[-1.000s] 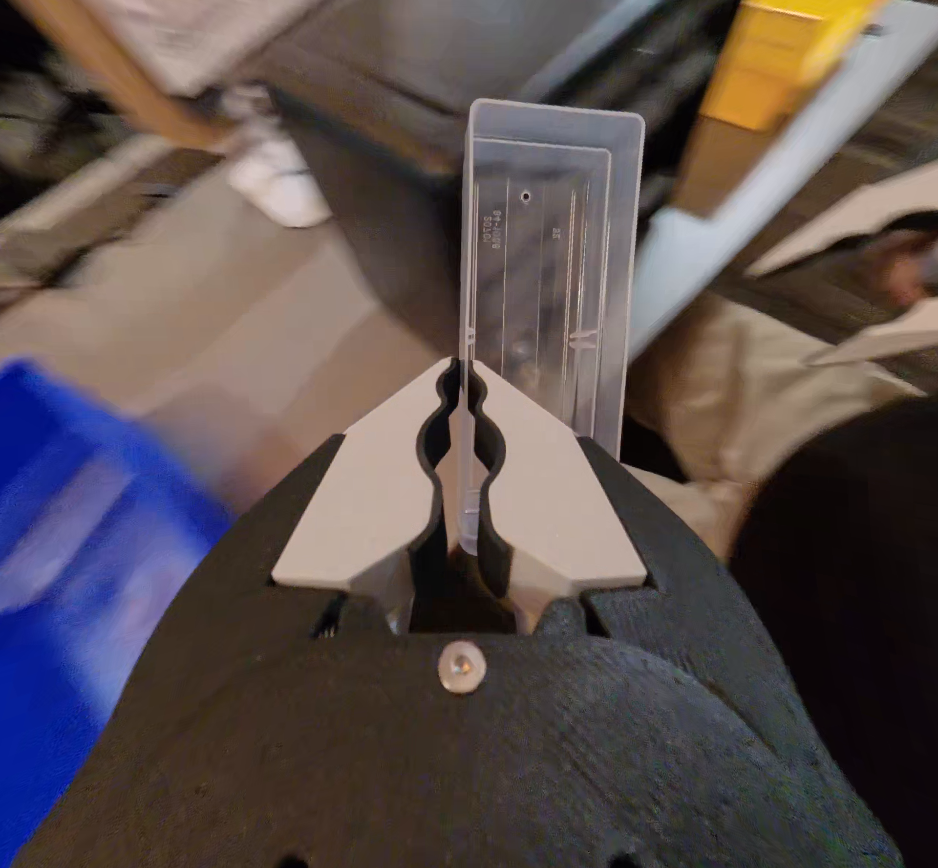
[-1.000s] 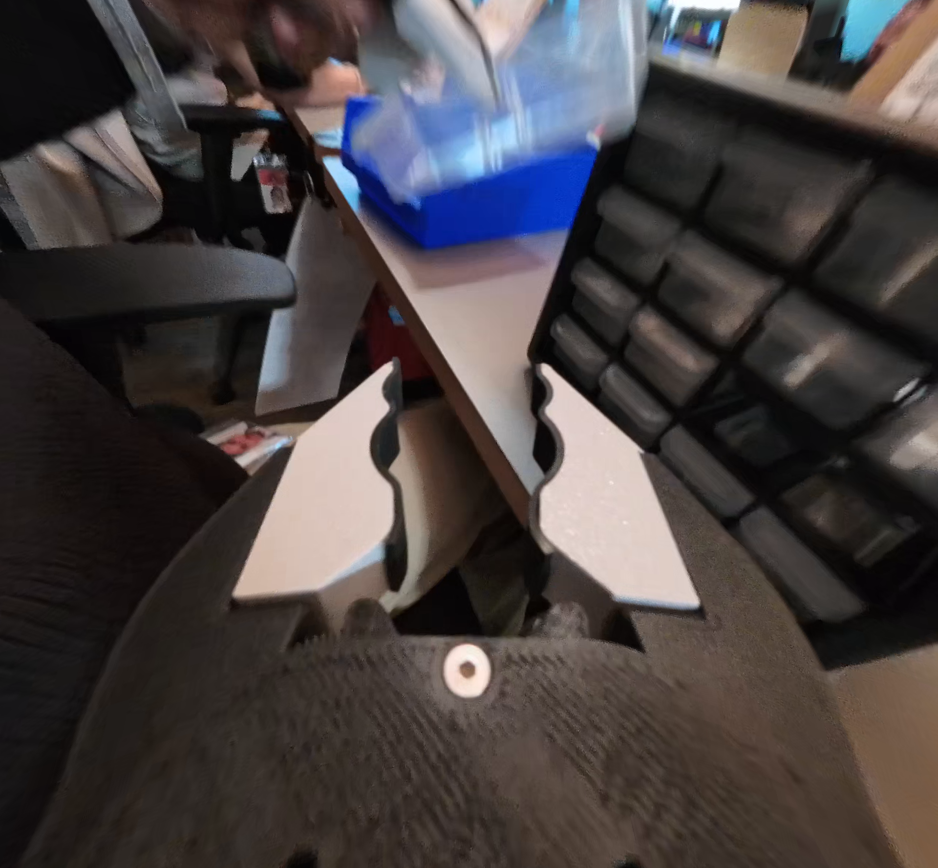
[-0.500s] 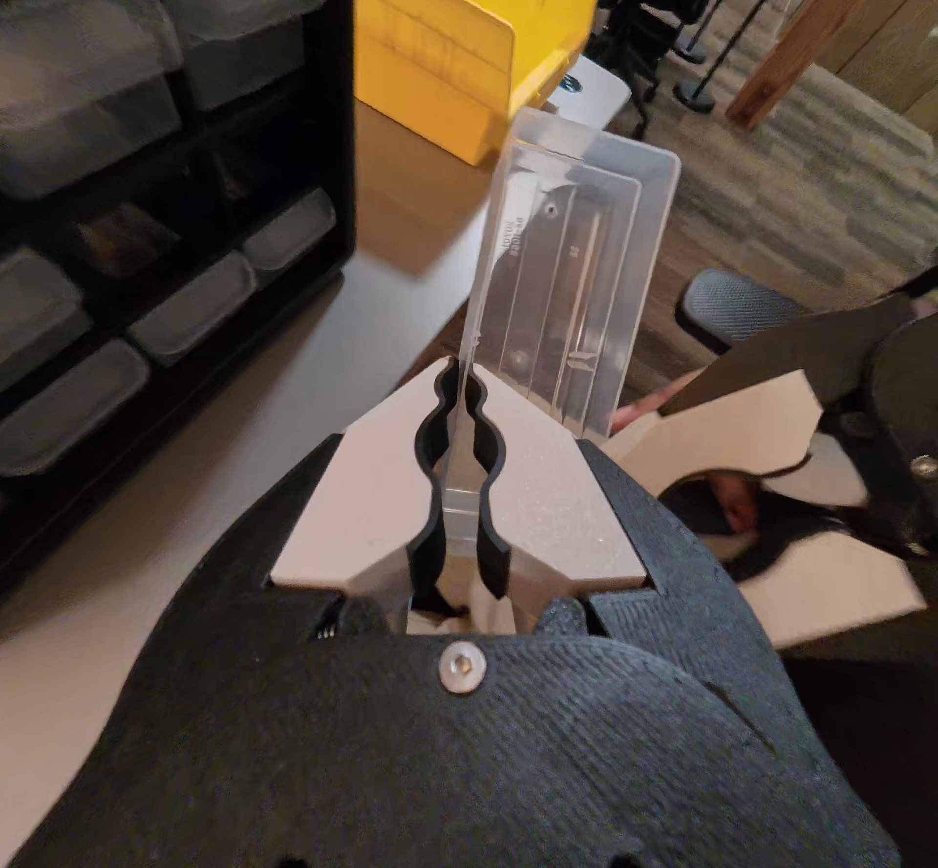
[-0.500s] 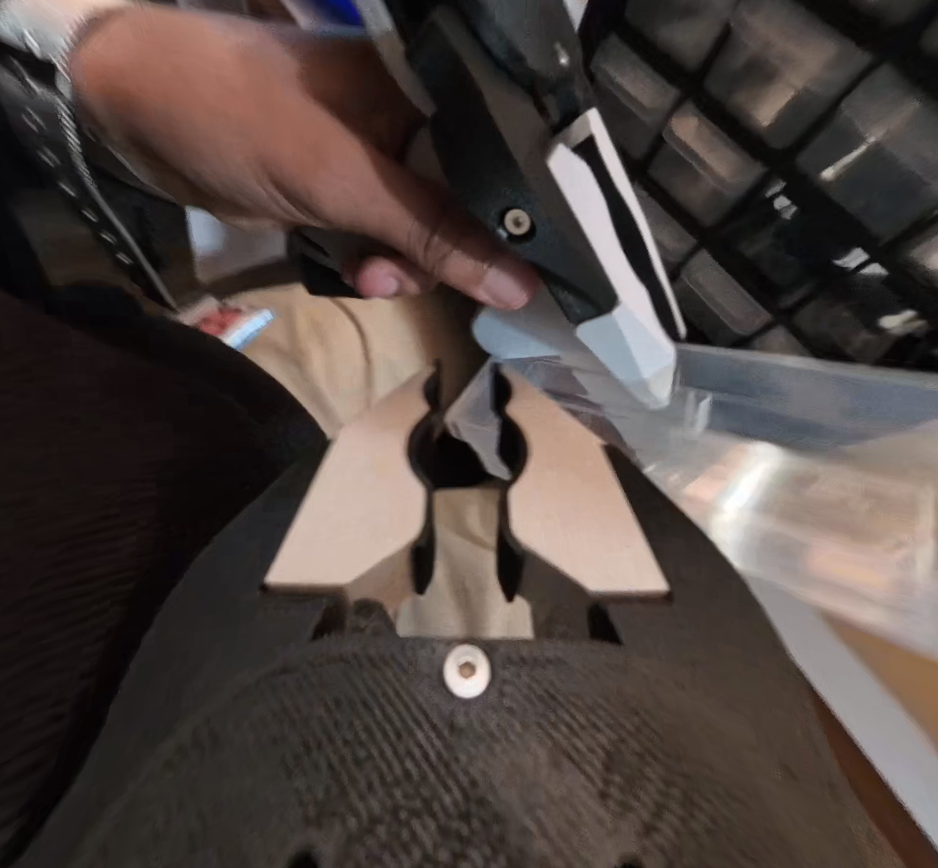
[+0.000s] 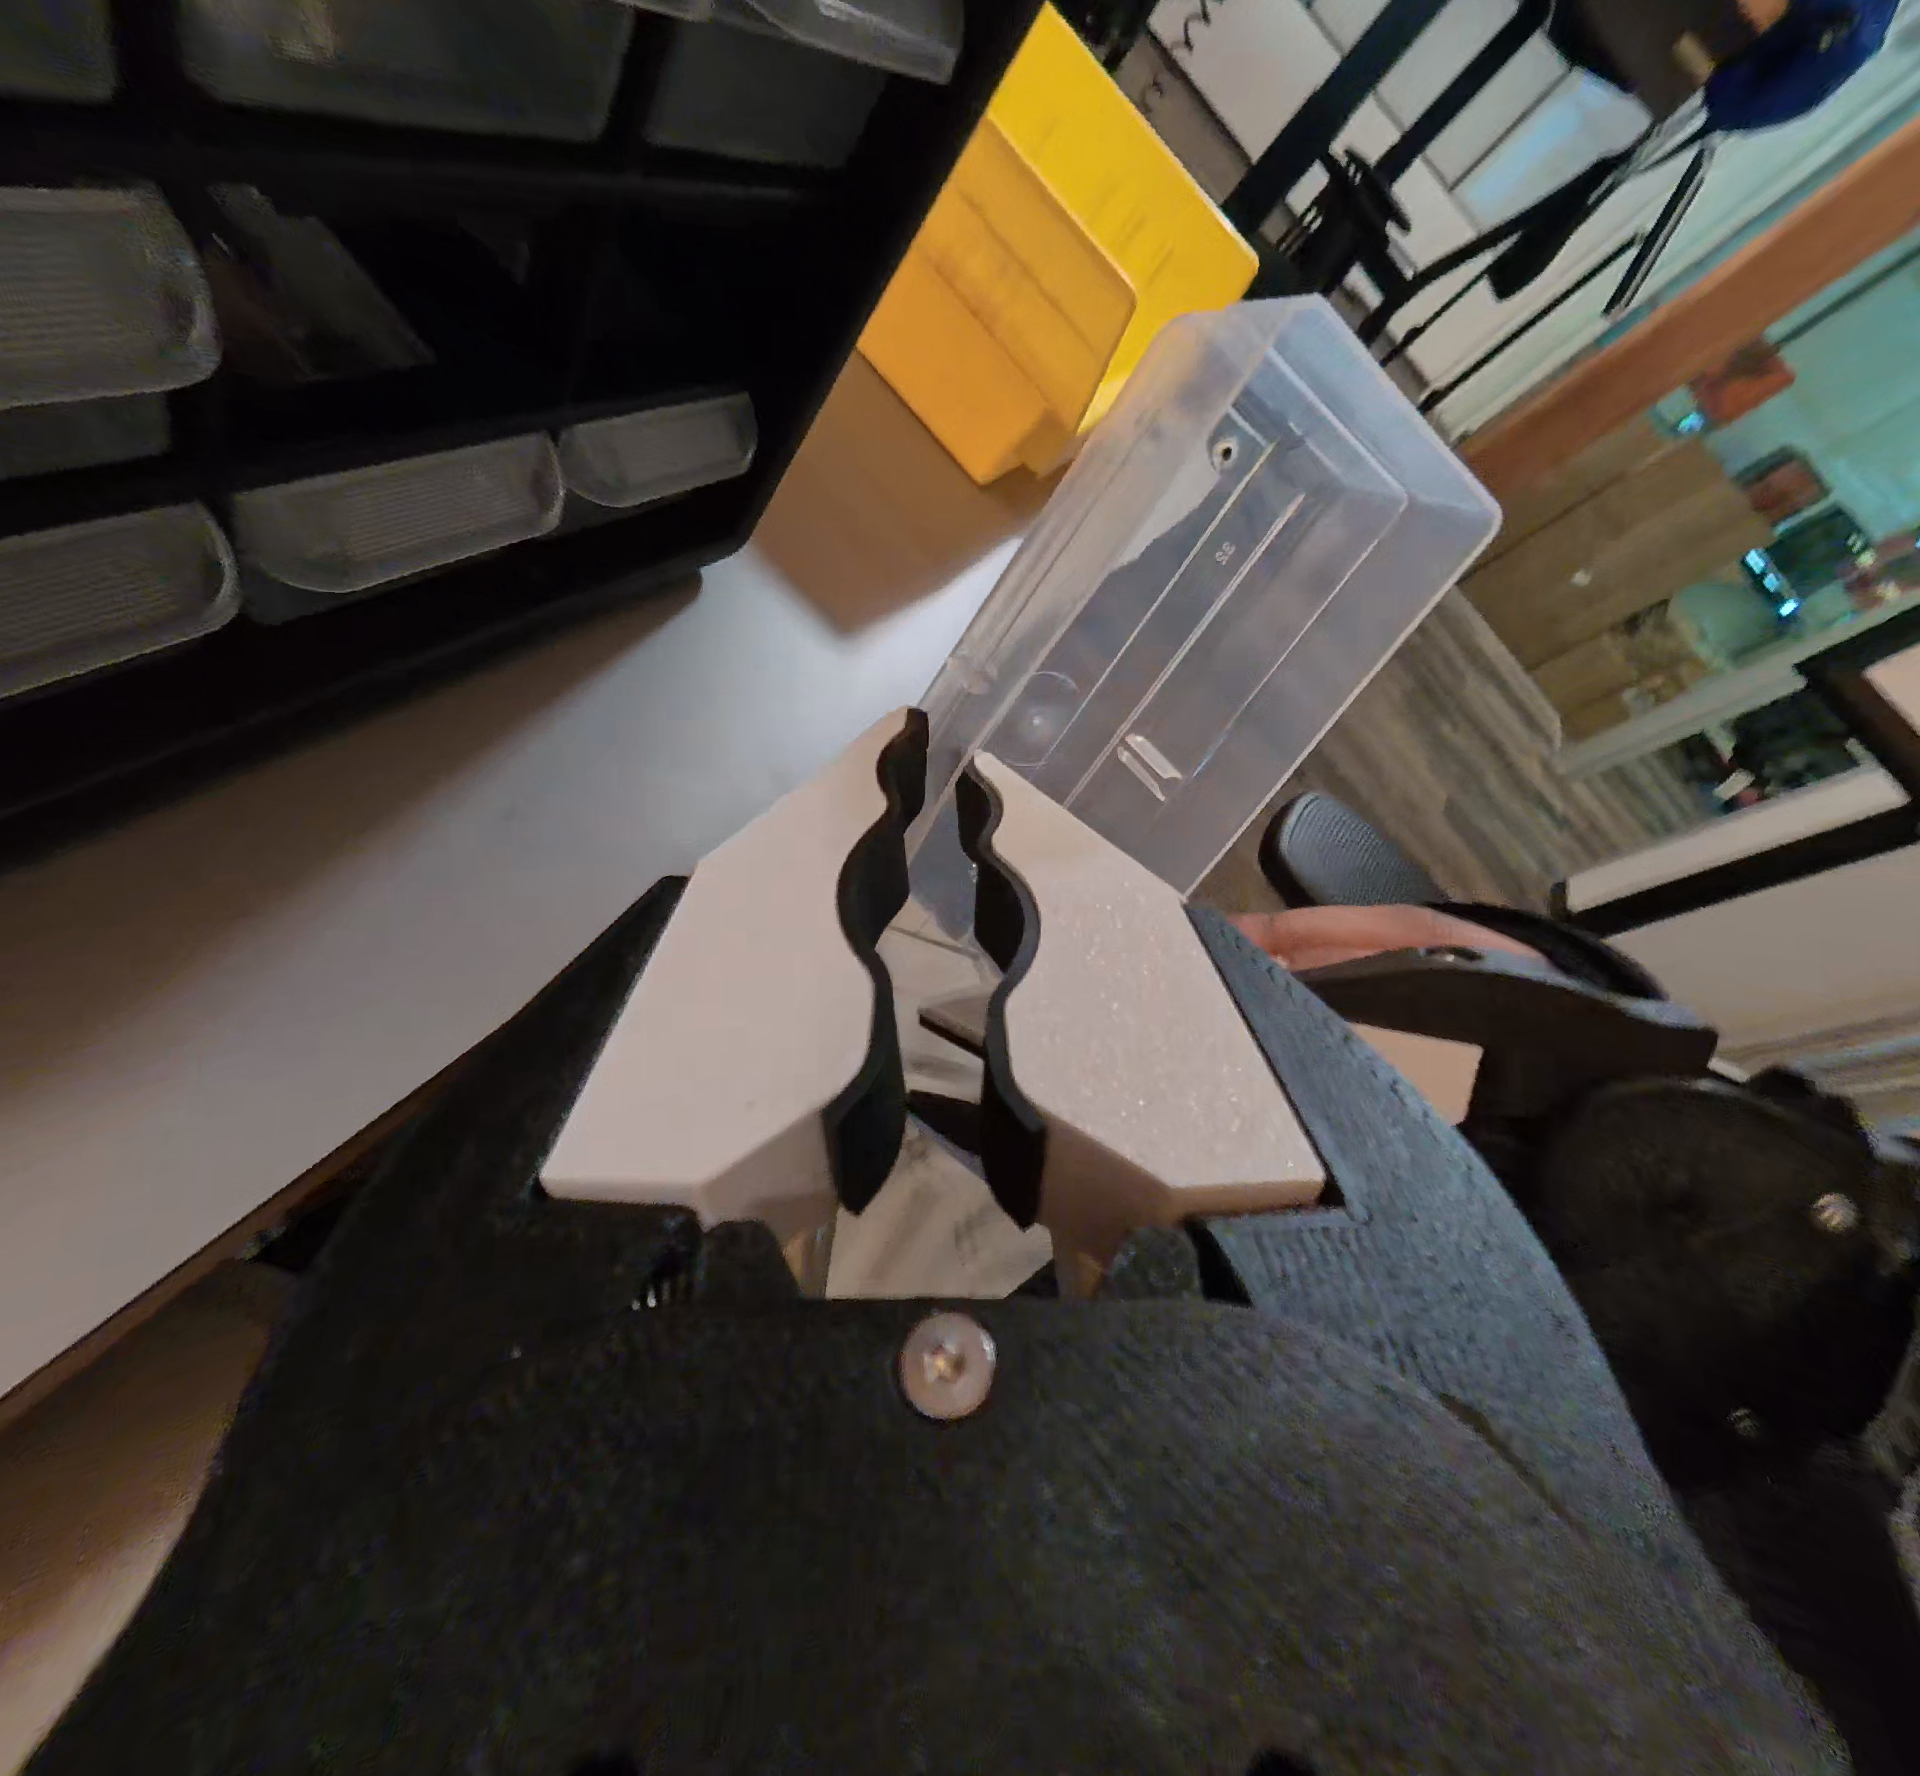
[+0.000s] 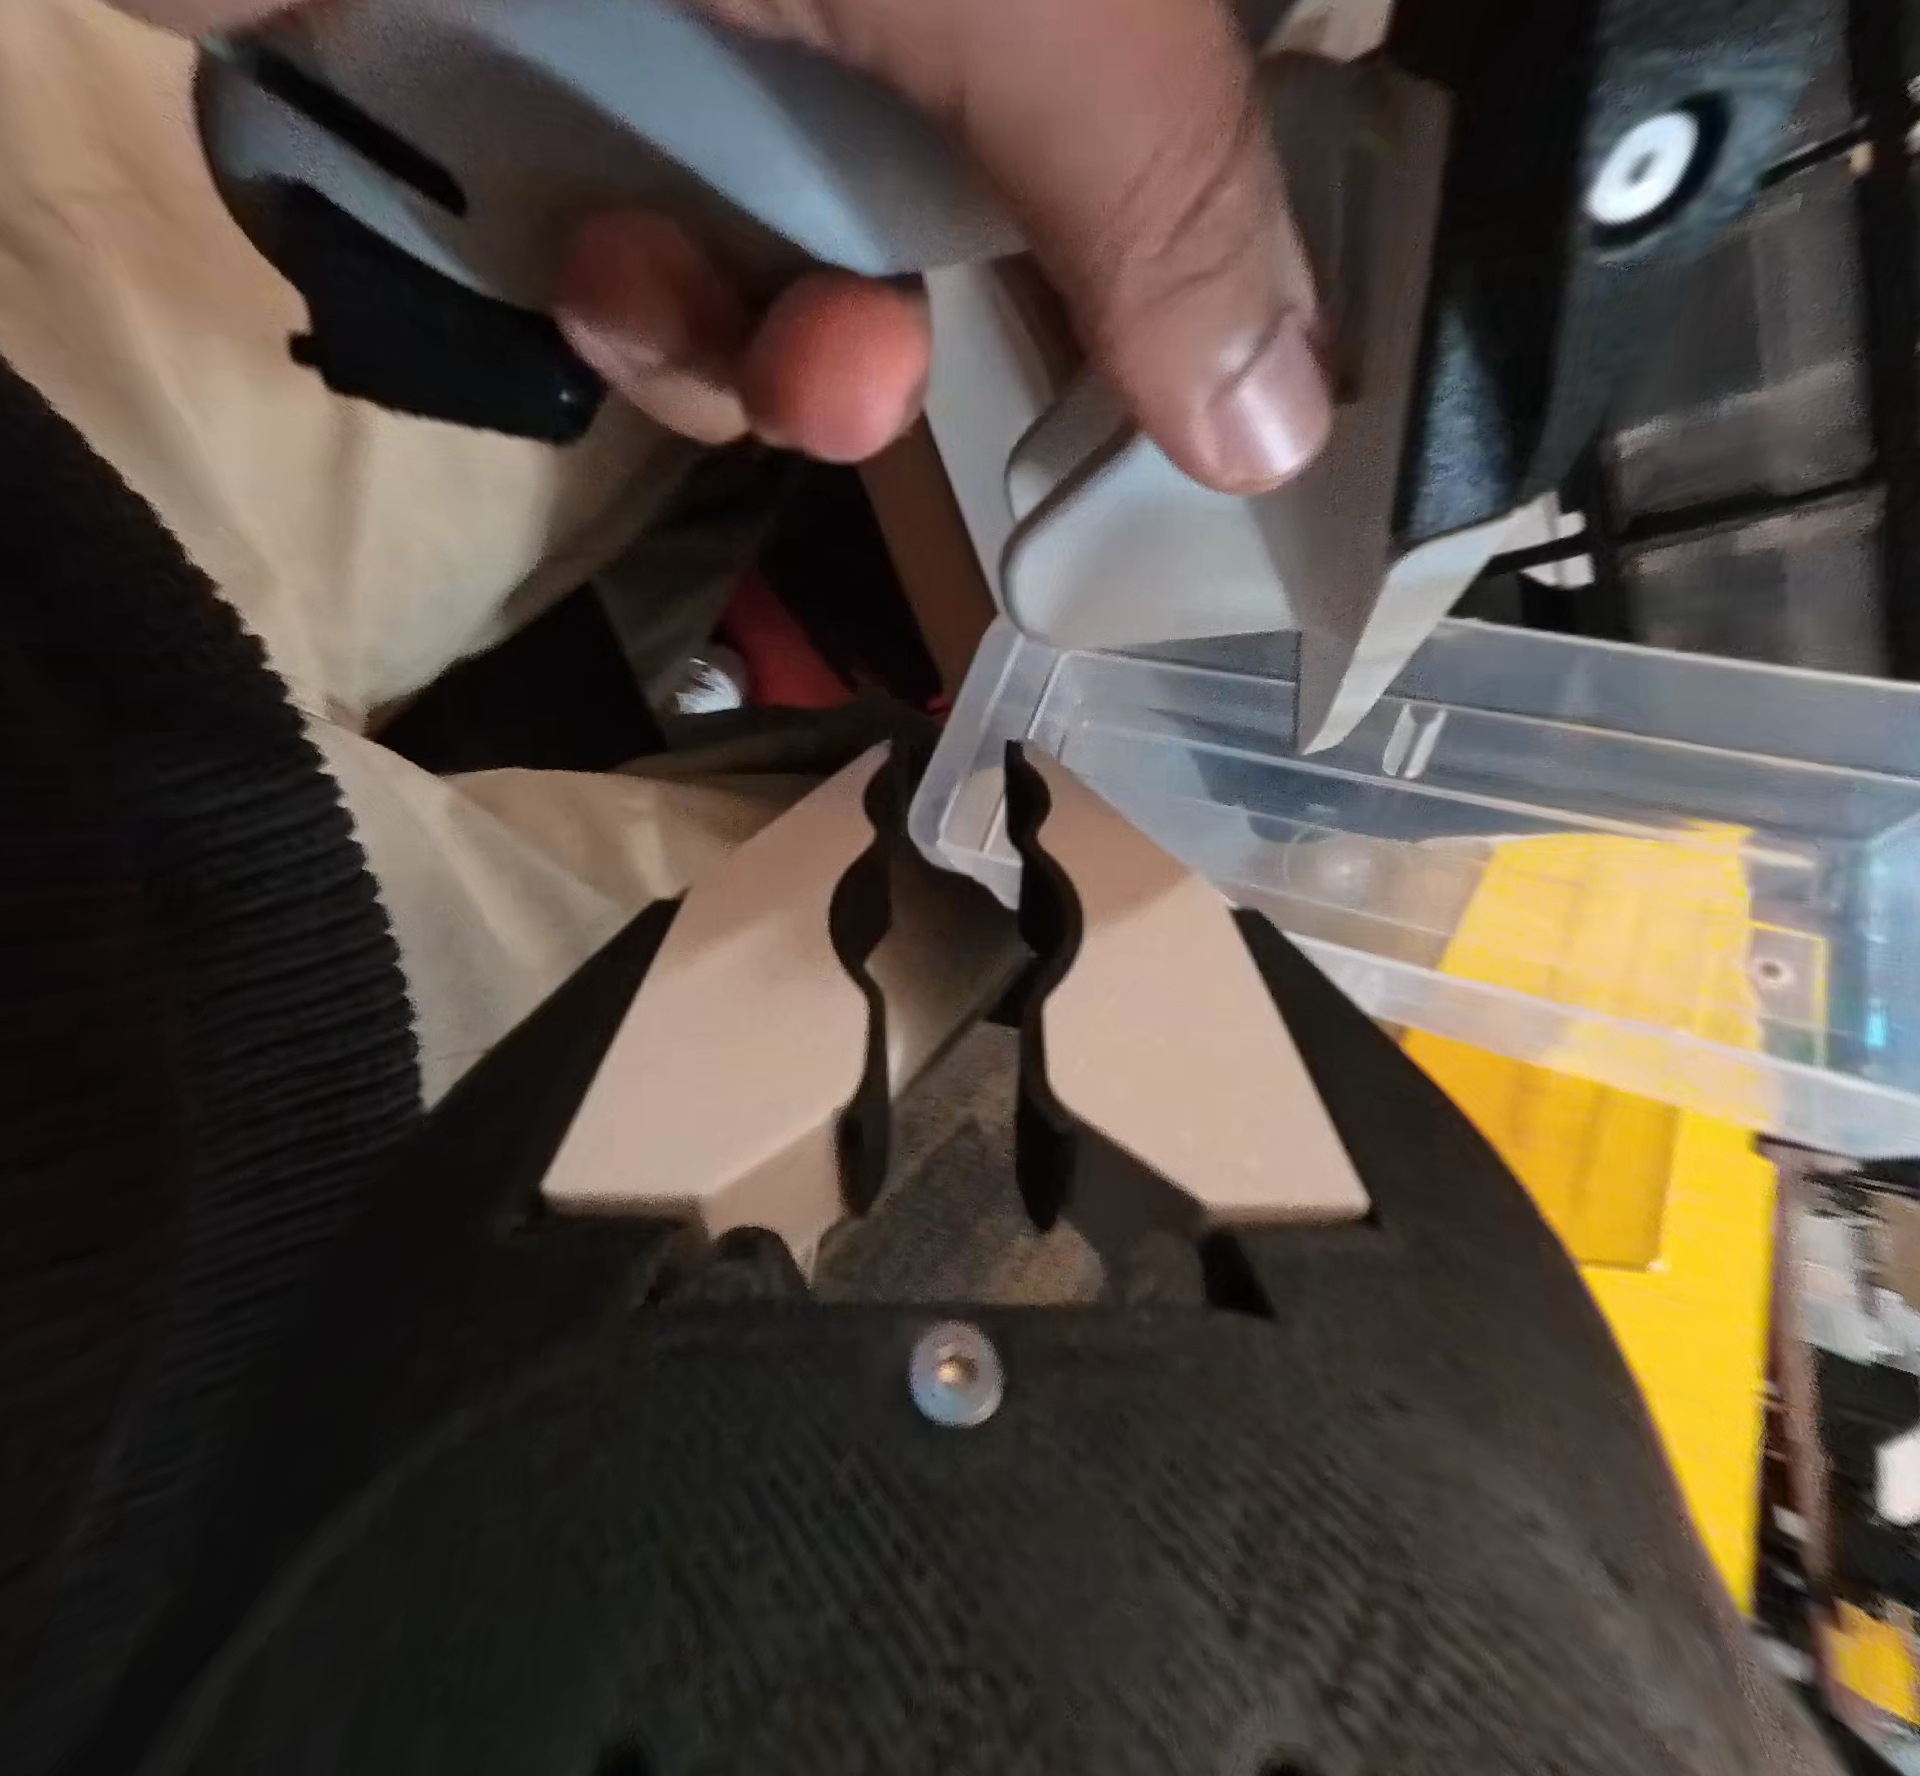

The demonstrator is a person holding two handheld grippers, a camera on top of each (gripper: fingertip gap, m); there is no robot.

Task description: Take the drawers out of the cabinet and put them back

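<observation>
On my left, the black cabinet [image 5: 436, 199] fills the upper corner of the left wrist view, its rows of frosted drawers pushed in, with dark open slots among them. It stands on the pale table [image 5: 343, 853], and a yellow bin [image 5: 1081, 303] sits on the table just beside its far end. Off the table's edge, I hold one clear drawer [image 5: 1226, 604] in the air, tilted, apart from the cabinet. My left gripper [image 5: 940, 770] is nearly closed, its two fingers pinching one thin side wall of that drawer. My right gripper [image 6: 945, 770] stands partly open around the drawer's [image 6: 1455, 853] near corner; its right finger [image 6: 1174, 1020] lies against the plastic, but I cannot tell whether it grips. A hand [image 6: 935, 126] wraps the left gripper's grey handle just above.
</observation>
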